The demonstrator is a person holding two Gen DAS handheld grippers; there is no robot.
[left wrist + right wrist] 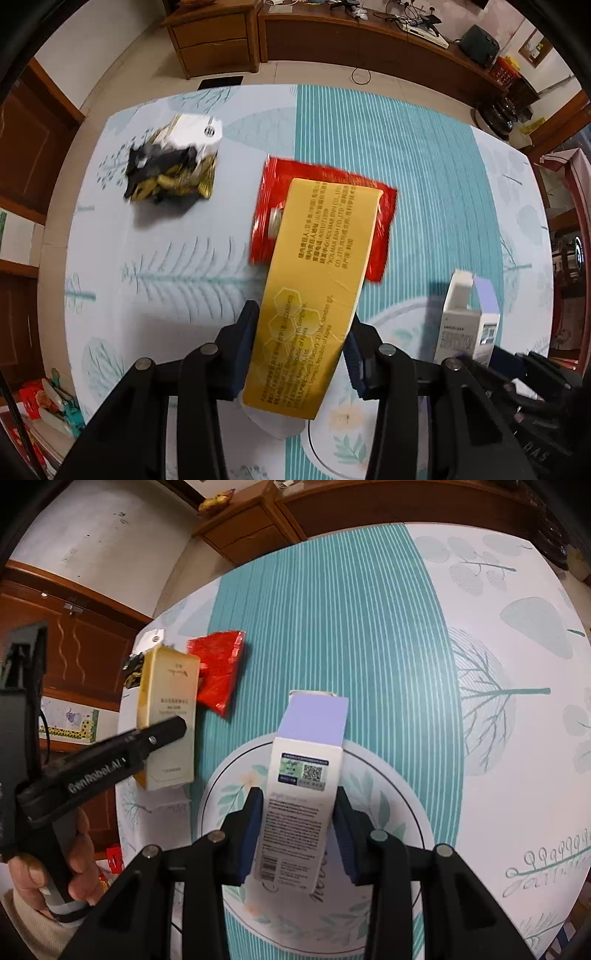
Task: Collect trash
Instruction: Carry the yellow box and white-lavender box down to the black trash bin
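My left gripper (301, 332) is shut on a long yellow carton (317, 280) and holds it above the table; it also shows in the right wrist view (168, 716). Under the carton's far end lies a red foil wrapper (384, 221), which also shows in the right wrist view (219, 668). My right gripper (297, 812) is shut on a white and lavender box (303, 775), held over a round printed pattern on the cloth; this box shows in the left wrist view (467, 321). A black and yellow snack bag (173, 166) lies at the table's far left.
The table carries a teal striped and leaf-print cloth (388, 140). Wooden cabinets (218, 40) stand beyond the far edge, with cluttered items on a long sideboard (424, 22). Red packages (33, 406) lie below the table's left side.
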